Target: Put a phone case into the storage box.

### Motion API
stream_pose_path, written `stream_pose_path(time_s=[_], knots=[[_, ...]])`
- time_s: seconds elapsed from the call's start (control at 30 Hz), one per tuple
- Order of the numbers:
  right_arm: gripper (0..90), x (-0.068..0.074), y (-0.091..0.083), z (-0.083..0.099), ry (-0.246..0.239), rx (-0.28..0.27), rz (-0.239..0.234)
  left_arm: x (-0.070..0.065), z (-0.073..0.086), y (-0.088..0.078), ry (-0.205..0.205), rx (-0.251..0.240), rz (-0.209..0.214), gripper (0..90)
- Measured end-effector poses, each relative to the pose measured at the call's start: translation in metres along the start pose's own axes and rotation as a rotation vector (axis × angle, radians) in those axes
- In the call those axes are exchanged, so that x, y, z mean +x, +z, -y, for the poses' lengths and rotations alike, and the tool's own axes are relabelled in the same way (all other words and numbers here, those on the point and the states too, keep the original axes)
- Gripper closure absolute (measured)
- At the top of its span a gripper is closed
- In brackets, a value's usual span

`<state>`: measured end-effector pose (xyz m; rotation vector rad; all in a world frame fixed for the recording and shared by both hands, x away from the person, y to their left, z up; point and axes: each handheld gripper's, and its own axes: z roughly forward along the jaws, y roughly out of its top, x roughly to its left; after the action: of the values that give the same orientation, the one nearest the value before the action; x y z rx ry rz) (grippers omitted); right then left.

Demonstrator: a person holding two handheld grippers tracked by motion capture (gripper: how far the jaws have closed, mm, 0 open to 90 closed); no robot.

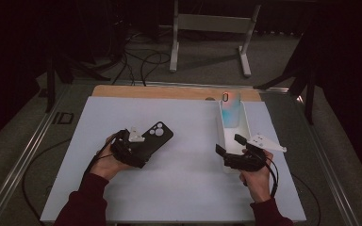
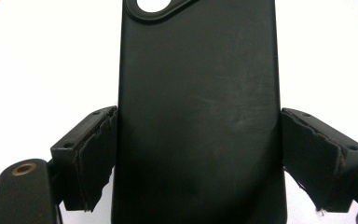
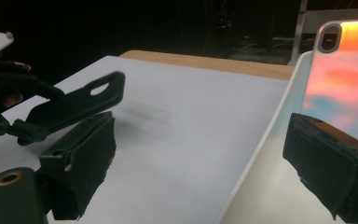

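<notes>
In the high view the left gripper (image 1: 139,143) holds the black phone case (image 1: 156,135) above the bench (image 1: 188,188). In the left gripper view both jaws press its edges; its lower end is cut off. In the right gripper view the right gripper (image 3: 200,163) stands wide at the white tray (image 3: 256,154), empty.

High overhead, 2 close jaw-level views, table (image 1: 184,188) shared.

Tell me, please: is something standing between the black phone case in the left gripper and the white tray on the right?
Nothing visible does. The left gripper grips the black phone case by its sides, above bare table. The path toward the white tray is free. The right gripper, open, straddles the tray's near wall, and an iridescent phone case leans at its far end.
</notes>
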<state>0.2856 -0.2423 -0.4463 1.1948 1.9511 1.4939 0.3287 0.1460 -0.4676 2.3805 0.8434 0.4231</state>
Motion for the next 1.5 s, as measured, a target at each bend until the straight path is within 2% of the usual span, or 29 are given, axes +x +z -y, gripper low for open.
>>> stream_pose_path(time_s=[0.33, 0.47, 0.67, 0.9, 1.23, 1.43, 1.5], knots=[[8.8, 0.000, 0.001, -0.003, 0.020, 0.012, -0.010, -0.007, -0.010, -0.008, 0.029, -0.077, 0.016, 15.2], [8.8, 0.002, 0.002, -0.006, 0.005, 0.017, -0.016, -0.009, -0.016, -0.012, 0.040, -0.098, 0.022, 15.2], [10.0, 0.002, 0.004, -0.011, 0.015, 0.022, -0.034, -0.012, -0.023, -0.015, 0.059, -0.128, 0.028, 15.2], [9.4, 0.003, 0.008, -0.012, 0.003, 0.036, -0.059, -0.019, -0.033, -0.018, 0.084, -0.176, 0.035, 15.2], [9.3, 0.011, 0.015, -0.022, -0.008, 0.043, -0.101, -0.038, -0.053, -0.017, 0.148, -0.218, 0.059, 15.2], [9.3, 0.016, 0.020, -0.027, 0.000, 0.050, -0.107, -0.050, -0.063, -0.016, 0.184, -0.232, 0.069, 15.1], [9.5, 0.020, 0.023, -0.030, 0.009, 0.053, -0.136, -0.053, -0.067, -0.016, 0.192, -0.242, 0.076, 15.1]])
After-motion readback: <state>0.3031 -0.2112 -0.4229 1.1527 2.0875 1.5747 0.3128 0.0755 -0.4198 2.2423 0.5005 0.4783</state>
